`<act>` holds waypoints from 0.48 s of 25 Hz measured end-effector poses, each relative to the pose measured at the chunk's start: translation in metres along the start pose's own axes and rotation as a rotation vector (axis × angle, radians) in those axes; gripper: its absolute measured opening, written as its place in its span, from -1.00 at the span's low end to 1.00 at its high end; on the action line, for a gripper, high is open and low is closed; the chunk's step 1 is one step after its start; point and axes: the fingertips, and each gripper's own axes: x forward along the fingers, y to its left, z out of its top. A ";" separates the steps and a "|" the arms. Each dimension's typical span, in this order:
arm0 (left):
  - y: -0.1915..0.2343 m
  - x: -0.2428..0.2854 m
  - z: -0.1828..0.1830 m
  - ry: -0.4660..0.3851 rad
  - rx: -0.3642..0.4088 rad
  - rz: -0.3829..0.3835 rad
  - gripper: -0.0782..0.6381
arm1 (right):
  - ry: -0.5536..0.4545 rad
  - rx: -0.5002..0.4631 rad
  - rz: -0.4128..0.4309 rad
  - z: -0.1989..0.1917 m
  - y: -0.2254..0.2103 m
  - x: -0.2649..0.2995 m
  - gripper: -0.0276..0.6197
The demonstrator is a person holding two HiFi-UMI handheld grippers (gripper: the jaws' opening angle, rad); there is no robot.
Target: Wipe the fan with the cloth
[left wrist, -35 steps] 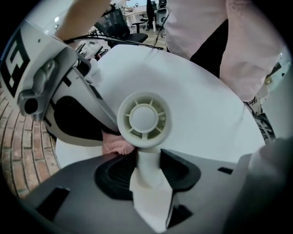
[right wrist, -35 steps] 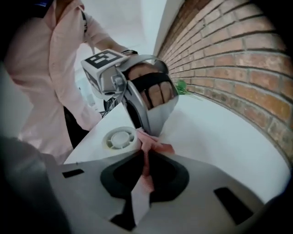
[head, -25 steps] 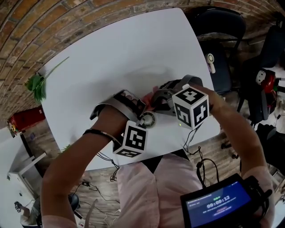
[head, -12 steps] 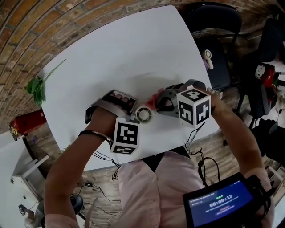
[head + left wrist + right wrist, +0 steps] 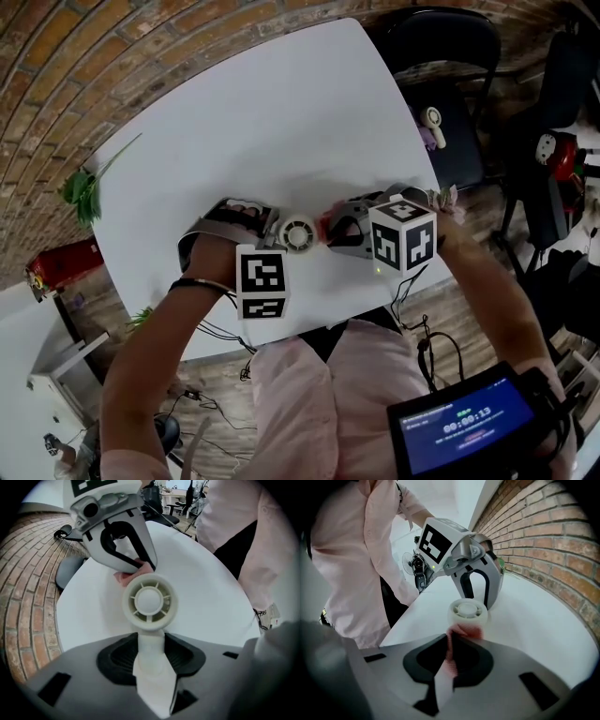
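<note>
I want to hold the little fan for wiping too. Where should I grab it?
By the straight handle under the round head, coming from the handle's end, as the left gripper does. The handle is slim and fits between jaws; the head is wide, and the cloth in the right gripper needs it free.

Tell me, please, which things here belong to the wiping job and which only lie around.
For the job: fan, held by its handle in the left gripper; pink cloth, held in the right gripper against the fan's head.

Lying about: green sprig at the edge of the table; black chair; white gadget on that chair; screen.
</note>
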 end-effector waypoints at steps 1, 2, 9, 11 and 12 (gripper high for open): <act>0.000 0.000 -0.001 0.000 -0.019 -0.001 -0.27 | -0.004 0.002 -0.001 0.001 0.001 0.000 -0.81; 0.001 0.000 -0.001 0.001 -0.041 0.000 -0.27 | -0.008 0.002 -0.001 0.001 0.002 0.000 -0.82; 0.009 0.000 -0.010 0.002 -0.361 0.018 -0.27 | -0.065 -0.014 0.003 0.016 0.010 0.001 -0.81; 0.007 0.000 -0.015 0.014 -0.526 0.024 -0.27 | -0.098 -0.030 -0.011 0.028 0.011 -0.001 -0.81; 0.007 0.000 -0.017 0.018 -0.608 0.026 -0.27 | -0.112 -0.040 -0.020 0.034 0.011 -0.004 -0.81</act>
